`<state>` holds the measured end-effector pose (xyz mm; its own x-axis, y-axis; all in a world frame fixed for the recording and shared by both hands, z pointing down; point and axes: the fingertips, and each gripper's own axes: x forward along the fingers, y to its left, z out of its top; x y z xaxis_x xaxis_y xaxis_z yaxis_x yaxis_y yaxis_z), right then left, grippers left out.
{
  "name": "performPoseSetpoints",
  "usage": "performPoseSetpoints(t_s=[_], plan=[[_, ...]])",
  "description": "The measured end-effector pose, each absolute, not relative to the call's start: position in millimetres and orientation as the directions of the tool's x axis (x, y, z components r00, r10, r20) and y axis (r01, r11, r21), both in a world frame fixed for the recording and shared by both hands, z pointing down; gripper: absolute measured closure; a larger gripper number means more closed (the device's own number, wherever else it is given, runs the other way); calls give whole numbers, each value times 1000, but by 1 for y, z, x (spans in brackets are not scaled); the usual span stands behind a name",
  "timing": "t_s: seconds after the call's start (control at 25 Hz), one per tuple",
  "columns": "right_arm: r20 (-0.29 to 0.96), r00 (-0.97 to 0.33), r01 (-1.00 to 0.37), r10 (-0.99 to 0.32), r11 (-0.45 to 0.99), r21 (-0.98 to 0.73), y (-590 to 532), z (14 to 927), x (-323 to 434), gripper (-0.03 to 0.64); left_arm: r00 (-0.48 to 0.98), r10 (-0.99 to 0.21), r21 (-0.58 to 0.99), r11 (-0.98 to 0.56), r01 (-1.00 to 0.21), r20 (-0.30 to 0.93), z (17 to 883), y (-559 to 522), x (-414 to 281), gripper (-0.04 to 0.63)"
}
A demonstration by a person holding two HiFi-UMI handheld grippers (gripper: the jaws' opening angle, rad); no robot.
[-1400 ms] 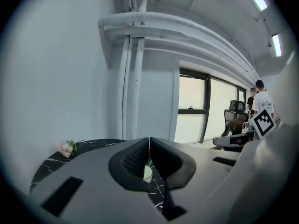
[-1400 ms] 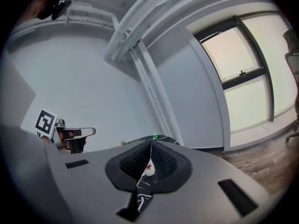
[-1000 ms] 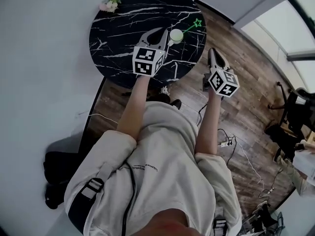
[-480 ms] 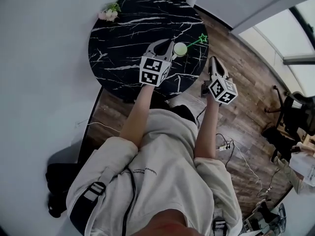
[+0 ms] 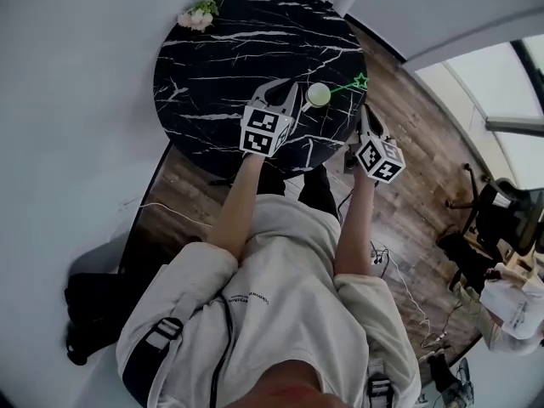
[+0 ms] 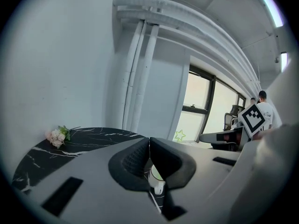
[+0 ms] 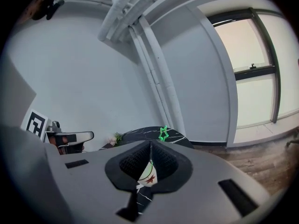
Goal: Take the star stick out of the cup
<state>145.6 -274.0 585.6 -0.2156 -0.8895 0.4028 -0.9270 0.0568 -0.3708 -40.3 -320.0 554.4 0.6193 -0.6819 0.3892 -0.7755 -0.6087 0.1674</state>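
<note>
A white cup (image 5: pixel 318 95) stands near the right edge of the round black marble table (image 5: pixel 221 58). A green star stick (image 5: pixel 360 81) leans out of it to the right, its star past the table's rim. My left gripper (image 5: pixel 286 90) hovers just left of the cup, jaws shut and empty; the cup (image 6: pixel 156 176) shows below its closed tips (image 6: pixel 149 140). My right gripper (image 5: pixel 366 111) is off the table's right edge, just below the star, shut with nothing held. In the right gripper view the cup (image 7: pixel 148 174) and the star (image 7: pixel 163 133) lie ahead of its tips (image 7: pixel 150 143).
A small bunch of pink flowers (image 5: pixel 197 15) lies at the table's far left rim. Cables and a power strip (image 5: pixel 384 249) lie on the wooden floor at the right. A dark bag (image 5: pixel 89 308) sits on the floor at the left. Chairs (image 5: pixel 489 219) stand far right.
Both grippers have come forward toward the cup. The left one is now close beside it, and the right one has reached the table's edge under the star. Cup and stick have not moved.
</note>
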Motion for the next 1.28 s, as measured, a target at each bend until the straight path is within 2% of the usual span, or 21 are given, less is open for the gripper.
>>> performPoseSetpoints(t_s=[0.32,0.72,0.76,0.84,0.88,1.28], plan=[[431,-332,-902,-839,148,-405,-299,602,136,579,580,-714,183,-557,-810,393,562,-341,-26,572],[478,-367,-881,-798,133,-455,-315,633,156,577,566,-710,137,-567,-812,419,565,-359,8,572],[477,-375,-876,-795,135,-463,-318,634,158,570,560,-713,133,-563,-816,422,564,-362,8,572],[475,-399,-865,-784,149,-480,-324,636,158,491,550,-720,123,-555,-822,424,562,-366,9,572],[474,-407,-861,-781,156,-483,-327,635,158,479,545,-724,119,-552,-825,423,560,-368,9,572],[457,-453,-826,-765,168,-538,-346,643,154,486,510,-759,88,-523,-848,404,542,-388,13,572]])
